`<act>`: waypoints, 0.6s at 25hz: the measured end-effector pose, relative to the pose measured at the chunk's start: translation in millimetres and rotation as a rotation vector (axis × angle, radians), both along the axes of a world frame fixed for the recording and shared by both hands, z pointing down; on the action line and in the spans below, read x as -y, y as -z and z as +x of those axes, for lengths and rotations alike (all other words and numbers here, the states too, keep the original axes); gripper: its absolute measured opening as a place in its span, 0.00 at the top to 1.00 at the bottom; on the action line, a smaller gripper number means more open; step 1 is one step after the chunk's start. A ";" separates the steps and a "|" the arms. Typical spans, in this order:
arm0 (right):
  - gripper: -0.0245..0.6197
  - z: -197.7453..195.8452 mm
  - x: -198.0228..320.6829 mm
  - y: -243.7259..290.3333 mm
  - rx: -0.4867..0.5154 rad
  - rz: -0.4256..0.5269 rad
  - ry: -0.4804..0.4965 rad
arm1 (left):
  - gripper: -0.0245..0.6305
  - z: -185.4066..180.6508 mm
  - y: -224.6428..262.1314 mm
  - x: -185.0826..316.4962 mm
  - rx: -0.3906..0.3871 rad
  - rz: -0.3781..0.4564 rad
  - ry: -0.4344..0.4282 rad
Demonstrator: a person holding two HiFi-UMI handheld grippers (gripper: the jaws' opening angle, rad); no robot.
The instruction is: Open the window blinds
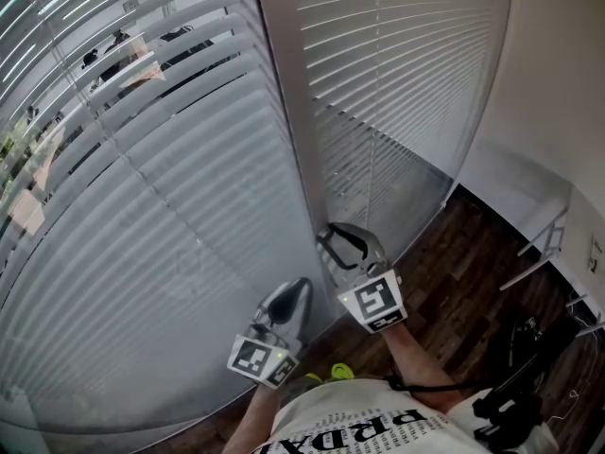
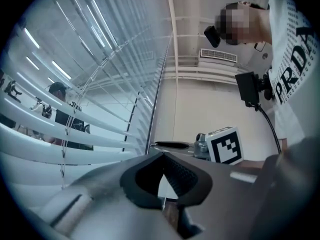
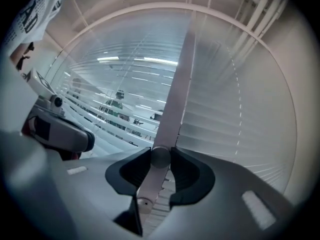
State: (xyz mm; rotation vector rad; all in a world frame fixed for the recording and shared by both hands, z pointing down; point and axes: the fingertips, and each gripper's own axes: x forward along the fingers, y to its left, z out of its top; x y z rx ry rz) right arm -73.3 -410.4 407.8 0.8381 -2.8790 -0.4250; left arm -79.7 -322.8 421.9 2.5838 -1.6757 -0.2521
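Observation:
Two white slatted blinds cover the window. The left blind [image 1: 142, 253] has its upper slats tilted open, and the right blind [image 1: 397, 64] is shut flat. A pale frame post [image 1: 293, 112] stands between them. My right gripper [image 1: 345, 244] sits at the foot of that post. In the right gripper view it [image 3: 161, 159] is shut on a pale wand [image 3: 172, 99] that runs up between the blinds, its round knob pinched between the pads. My left gripper [image 1: 293, 291] is low beside the left blind, and its jaws [image 2: 162, 181] meet with nothing clearly between them.
Dark wood floor [image 1: 454, 272] lies below the blinds, with a white wall [image 1: 558, 83] on the right. A white metal rack leg [image 1: 544, 244] and black gear with cables [image 1: 520, 376] stand at the lower right. The person's printed shirt [image 1: 378, 428] fills the bottom edge.

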 end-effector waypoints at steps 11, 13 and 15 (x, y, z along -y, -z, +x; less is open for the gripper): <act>0.76 1.0 1.7 0.4 0.140 -0.139 -0.001 | 0.98 -2.0 0.8 -4.3 -0.008 0.003 -0.001; 0.76 1.9 2.4 -0.2 0.158 -0.157 -0.001 | 0.98 -2.1 1.5 -4.7 -0.009 0.006 -0.003; 0.76 2.6 3.2 -2.0 0.175 -0.177 0.000 | 0.97 -2.8 1.5 -5.2 -0.008 0.006 -0.004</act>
